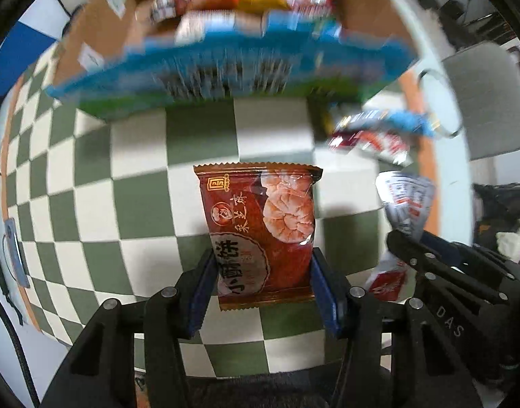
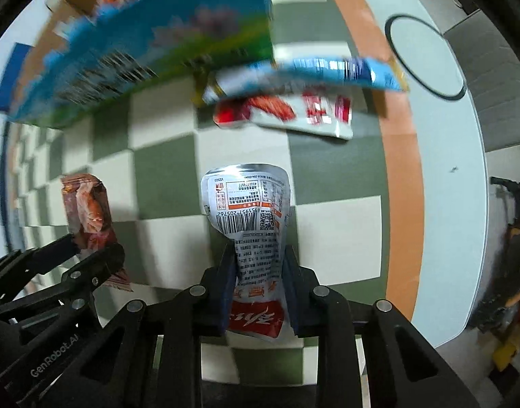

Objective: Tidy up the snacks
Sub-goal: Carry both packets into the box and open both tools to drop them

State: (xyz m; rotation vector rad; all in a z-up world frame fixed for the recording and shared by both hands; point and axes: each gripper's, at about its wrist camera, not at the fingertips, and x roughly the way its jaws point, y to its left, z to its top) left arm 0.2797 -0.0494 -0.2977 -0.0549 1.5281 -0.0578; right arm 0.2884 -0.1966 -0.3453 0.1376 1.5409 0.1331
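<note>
My left gripper (image 1: pixel 261 272) is shut on a brown-red biscuit packet (image 1: pixel 260 227) and holds it above the checkered cloth. The packet also shows in the right wrist view (image 2: pixel 89 217). My right gripper (image 2: pixel 260 272) is shut on a silver snack pouch (image 2: pixel 248 217) with a barcode and a red bottom; the pouch shows at the right of the left wrist view (image 1: pixel 406 204). The two grippers are side by side. Ahead stands a cardboard box (image 1: pixel 100 23) with several snacks inside, and a blue-green box (image 1: pixel 225 71) lies in front of it.
The green-and-white checkered cloth (image 1: pixel 140 156) with an orange border covers a pale round table (image 2: pixel 464 204). A blue packet (image 2: pixel 328 71) and a silver-red packet (image 2: pixel 294 115) lie ahead to the right. A grey chair (image 1: pixel 481 102) stands beyond the table edge.
</note>
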